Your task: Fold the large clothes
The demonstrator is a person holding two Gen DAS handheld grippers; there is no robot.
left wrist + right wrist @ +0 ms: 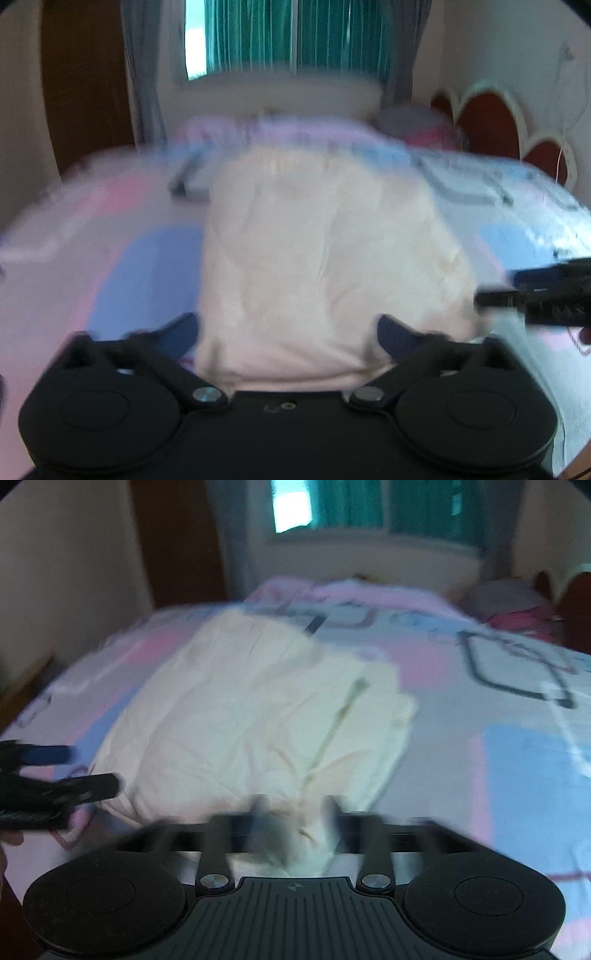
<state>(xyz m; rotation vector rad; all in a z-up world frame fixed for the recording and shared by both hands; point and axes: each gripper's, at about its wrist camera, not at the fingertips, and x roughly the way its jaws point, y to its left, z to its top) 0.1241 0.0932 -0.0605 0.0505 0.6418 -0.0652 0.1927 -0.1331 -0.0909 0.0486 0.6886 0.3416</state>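
A pale cream garment (325, 258) lies folded into a long block on the bed (147, 266), with its near end under both cameras. My left gripper (288, 328) is open, its fingers spread wide on either side of the garment's near edge and not pressing on it. In the right wrist view the garment (251, 720) shows a darker seam line. My right gripper (295, 812) is blurred, with its jaws apart over the near corner of the cloth and nothing pinched. Each gripper shows at the edge of the other's view: the right gripper (498, 288) and the left gripper (94, 770).
The bed sheet (480, 701) has pink, blue and white patches. Pink bedding (277, 129) is bunched at the far side under a window with green curtains (295, 37). A red scalloped headboard (491, 122) stands at the right, and a wooden door (85, 85) at the left.
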